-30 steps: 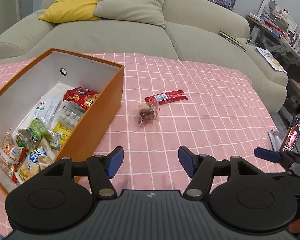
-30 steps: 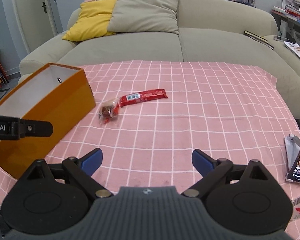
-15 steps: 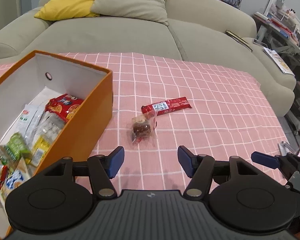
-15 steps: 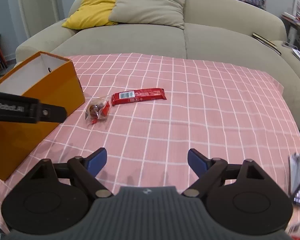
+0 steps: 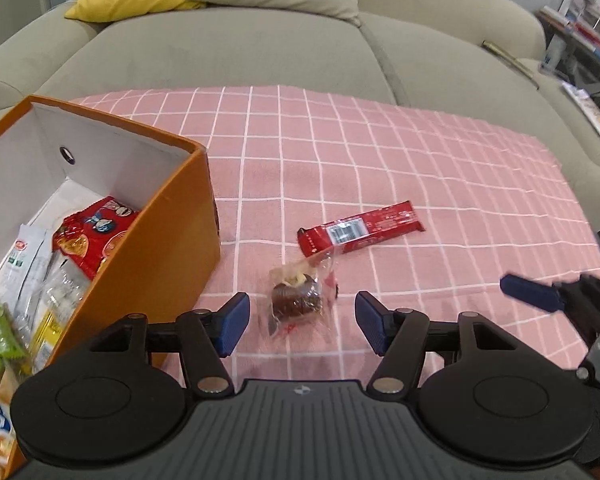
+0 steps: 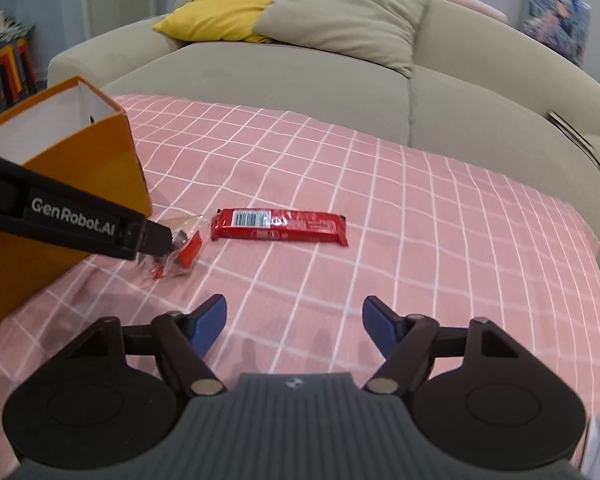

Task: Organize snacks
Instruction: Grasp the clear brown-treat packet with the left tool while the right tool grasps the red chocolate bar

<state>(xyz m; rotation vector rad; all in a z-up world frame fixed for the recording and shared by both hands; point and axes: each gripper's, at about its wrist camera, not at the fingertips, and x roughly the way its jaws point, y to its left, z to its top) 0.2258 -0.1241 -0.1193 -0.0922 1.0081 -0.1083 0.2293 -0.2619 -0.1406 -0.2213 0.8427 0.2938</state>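
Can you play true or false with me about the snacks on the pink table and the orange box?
1. The orange box already has snacks inside. True.
2. The red candy bar is inside the box. False: it lies on the pink checked cloth, outside the box.
3. The left gripper is squeezing the clear-wrapped brown cake. False: its blue pads stand open on either side of the cake, not pressing it.
4. The right gripper holds nothing. True: its jaws are closing with nothing between them.
5. A yellow cushion sits on the sofa. True.
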